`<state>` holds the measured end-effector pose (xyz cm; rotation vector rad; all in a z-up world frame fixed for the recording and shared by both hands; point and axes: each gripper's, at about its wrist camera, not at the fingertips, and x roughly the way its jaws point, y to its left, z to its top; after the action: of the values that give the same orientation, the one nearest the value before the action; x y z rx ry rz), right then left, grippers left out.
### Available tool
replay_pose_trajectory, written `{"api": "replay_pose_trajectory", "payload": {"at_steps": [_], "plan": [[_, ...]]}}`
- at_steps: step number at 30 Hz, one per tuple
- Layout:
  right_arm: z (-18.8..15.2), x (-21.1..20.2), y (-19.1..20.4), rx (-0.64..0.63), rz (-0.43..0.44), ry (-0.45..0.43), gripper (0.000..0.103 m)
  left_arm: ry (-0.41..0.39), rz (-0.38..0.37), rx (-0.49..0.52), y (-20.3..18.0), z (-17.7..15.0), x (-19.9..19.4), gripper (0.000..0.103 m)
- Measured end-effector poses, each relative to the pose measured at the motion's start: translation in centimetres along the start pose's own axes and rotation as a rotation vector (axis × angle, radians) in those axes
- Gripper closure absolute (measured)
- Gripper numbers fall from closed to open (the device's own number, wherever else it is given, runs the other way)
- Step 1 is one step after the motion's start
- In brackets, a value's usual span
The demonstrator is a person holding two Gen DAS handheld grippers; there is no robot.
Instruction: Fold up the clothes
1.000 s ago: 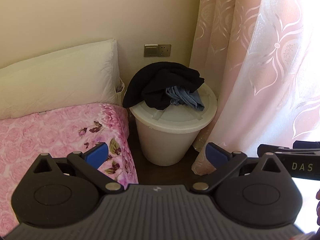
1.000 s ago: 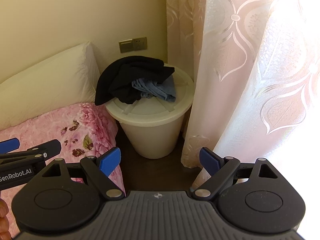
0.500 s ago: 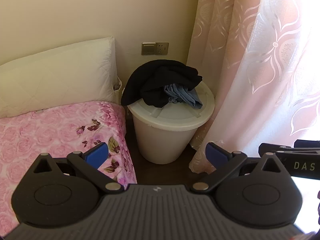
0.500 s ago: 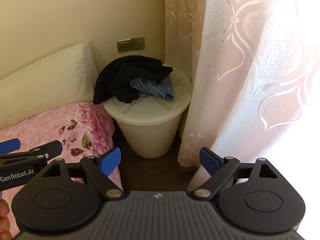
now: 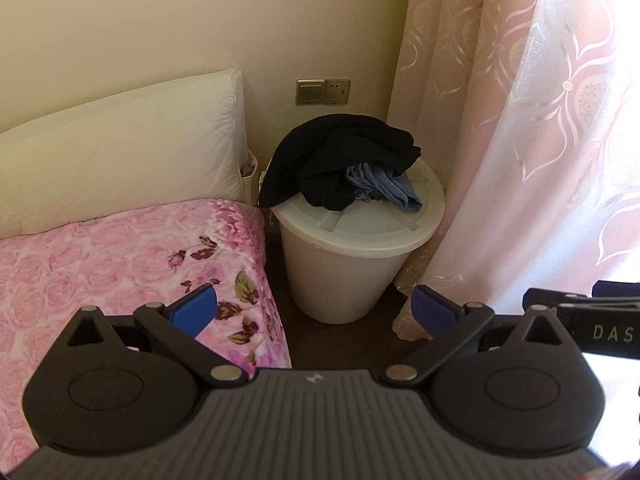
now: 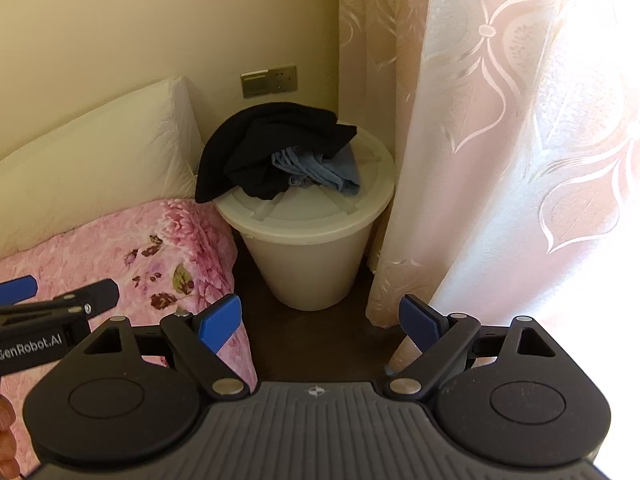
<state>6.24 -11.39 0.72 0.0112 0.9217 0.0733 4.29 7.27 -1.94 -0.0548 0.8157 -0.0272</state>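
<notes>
Zero garments folded: black garment [image 5: 336, 160] and blue garment [image 5: 386, 186] heaped, crumpled, on bin lid [image 5: 372, 228]; left gripper [image 5: 314, 312] and right gripper [image 6: 320, 322] spread, empty, well apart from heap.

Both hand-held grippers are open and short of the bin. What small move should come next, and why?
Probably ease the right hand-held gripper forward toward the black garment. It lies crumpled over a blue garment on the white bin's lid, and the open left hand-held gripper holds nothing either.
</notes>
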Motion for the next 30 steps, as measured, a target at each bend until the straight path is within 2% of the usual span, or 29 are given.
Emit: {"api": "replay_pose_trajectory", "payload": {"at_steps": [17, 24, 30], "plan": [[4.6, 3.0, 0.0, -0.024, 0.029, -0.034, 0.014, -0.03, 0.053, -0.027, 0.0, 3.5, 2.4, 0.001], [7.2, 6.6, -0.3, -0.032, 0.063, -0.013, 0.014, -0.013, 0.091, -0.041, -0.2, 5.3, 5.3, 0.001], [10.2, 10.7, -0.3, -0.042, 0.088, 0.012, 0.014, 0.033, 0.109, -0.069, -0.1, 7.6, 9.2, 0.001]]}}
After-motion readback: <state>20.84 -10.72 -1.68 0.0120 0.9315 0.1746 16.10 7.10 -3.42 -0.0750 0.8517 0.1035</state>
